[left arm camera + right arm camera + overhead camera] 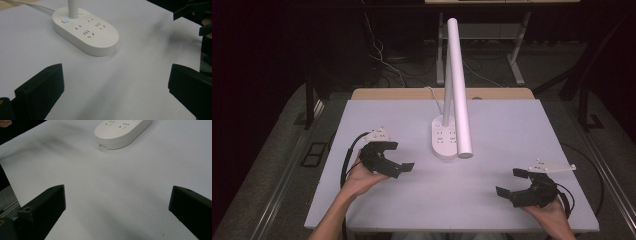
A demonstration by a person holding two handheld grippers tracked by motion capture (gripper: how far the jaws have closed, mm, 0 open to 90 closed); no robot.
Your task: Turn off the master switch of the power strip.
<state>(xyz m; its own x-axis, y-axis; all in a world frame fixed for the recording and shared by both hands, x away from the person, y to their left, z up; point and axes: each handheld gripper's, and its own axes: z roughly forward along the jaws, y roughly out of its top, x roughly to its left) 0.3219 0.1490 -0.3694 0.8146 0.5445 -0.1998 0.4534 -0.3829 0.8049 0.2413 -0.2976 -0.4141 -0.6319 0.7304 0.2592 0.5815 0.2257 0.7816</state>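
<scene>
With both my left gripper (406,168) and right gripper (510,181) spread wide and empty, the white oval-based plastic desk lamp (445,141) stood ahead between them, rigid, smooth and top-heavy-looking, best held by its slim upright post (446,105).

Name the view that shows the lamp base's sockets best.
The left gripper view: the base sits close, with sockets and lit button sharp. The right gripper view cuts off its far end. The high view shows it small, partly behind the lamp arm.
</scene>
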